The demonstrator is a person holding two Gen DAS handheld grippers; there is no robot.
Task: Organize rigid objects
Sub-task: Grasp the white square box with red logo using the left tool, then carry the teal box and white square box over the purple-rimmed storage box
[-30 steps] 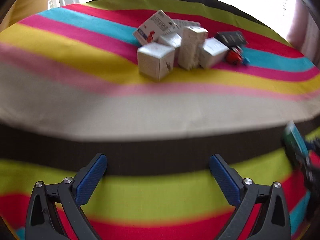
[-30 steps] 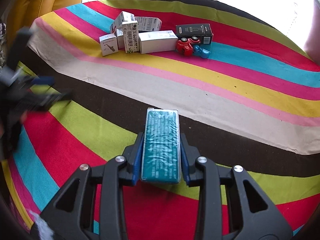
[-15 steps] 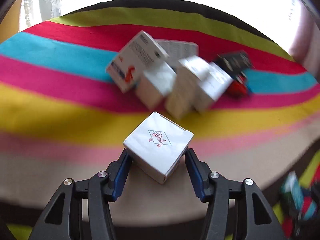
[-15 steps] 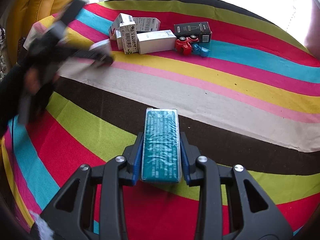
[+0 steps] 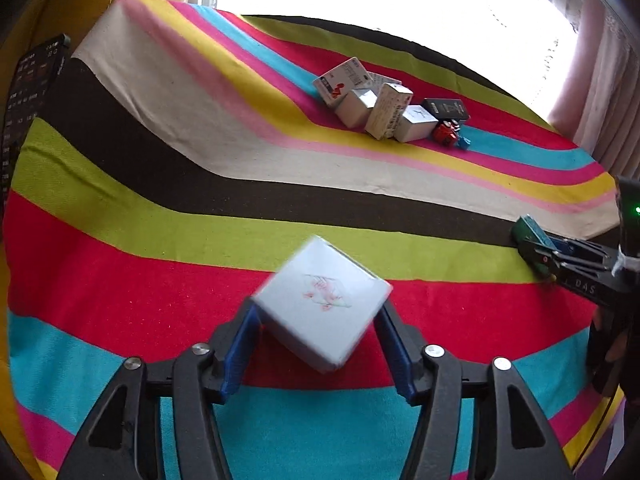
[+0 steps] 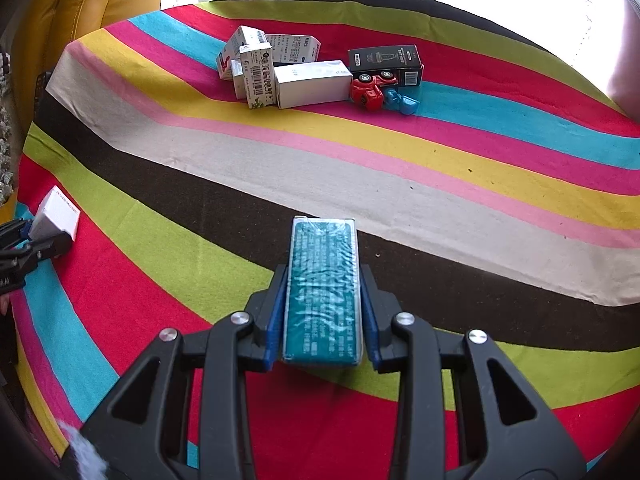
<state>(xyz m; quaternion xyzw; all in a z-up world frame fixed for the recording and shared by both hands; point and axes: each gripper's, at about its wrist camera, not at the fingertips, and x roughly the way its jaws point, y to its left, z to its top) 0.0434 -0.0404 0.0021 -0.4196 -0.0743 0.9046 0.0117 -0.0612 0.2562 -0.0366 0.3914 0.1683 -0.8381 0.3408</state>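
Note:
My left gripper point(image 5: 318, 322) is shut on a small white cube box point(image 5: 322, 304) with a red logo, held above the near red and blue stripes. The same box shows in the right wrist view point(image 6: 56, 214) at the far left. My right gripper point(image 6: 322, 304) is shut on a teal wrapped box point(image 6: 323, 288), held above the dark and green stripes; it shows in the left wrist view point(image 5: 534, 236) at the right. A cluster of white boxes point(image 6: 276, 70) lies on the far stripes.
The striped cloth point(image 6: 360, 168) covers the whole table. By the cluster lie a black box point(image 6: 384, 62), a red toy car point(image 6: 370, 90) and a blue toy point(image 6: 402, 102). A yellow sofa point(image 6: 80, 12) stands at the back left.
My left gripper went out to the cluster, closed on the white cube box and pulled back with it to the near stripes. My right gripper has held still with the teal box.

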